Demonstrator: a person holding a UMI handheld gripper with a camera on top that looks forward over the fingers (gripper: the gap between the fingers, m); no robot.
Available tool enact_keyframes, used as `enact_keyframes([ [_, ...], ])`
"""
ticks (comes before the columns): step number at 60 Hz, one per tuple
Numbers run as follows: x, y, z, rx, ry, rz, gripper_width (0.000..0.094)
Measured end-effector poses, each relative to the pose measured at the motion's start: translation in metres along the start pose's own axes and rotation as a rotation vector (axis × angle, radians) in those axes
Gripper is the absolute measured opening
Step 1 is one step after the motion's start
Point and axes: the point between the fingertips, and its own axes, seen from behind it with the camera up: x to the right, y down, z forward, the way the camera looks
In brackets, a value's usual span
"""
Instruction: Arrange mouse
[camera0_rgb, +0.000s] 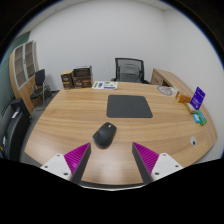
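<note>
Gripper (109, 160): fingers spread wide, nothing between them, hovering above the desk's near edge.
Pads (78, 157): both magenta faces are bare, with no contact on anything.
Mouse (104, 132): black, lying on the bare wood of the desk (70, 112) just ahead of the fingers, near the near edge and roughly on the line between them.
Mat (130, 106): dark rectangle at the desk's middle, beyond the mouse and apart from it; probably the place the mouse belongs.
Risk, slip: the mouse's rounded, smooth shell could squirt out if the fingers close high on its curve rather than low on its sides.
Risk, push: coming in too flat could shove the mouse along the wood instead of straddling it, turning it askew.
Risk, edge: the mouse sits close to the near edge, so a nudge backward could send it off the desk.
Risk, placing: letting go too high over the mat could make the mouse land crooked or half off it.
Box (198, 97): purple, standing at the desk's right edge, well apart from the mouse; its contents cannot be seen.
Shelves (78, 77): low unit by the far wall holding small items too small to make out.
Papers (105, 85): at the far edge, clear of the likely path.
</note>
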Motion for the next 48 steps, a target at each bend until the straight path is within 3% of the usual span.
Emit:
enact_keyframes([
  [48,-0.038,0.014,0.169,-0.035,0.044,-0.010,0.0868],
])
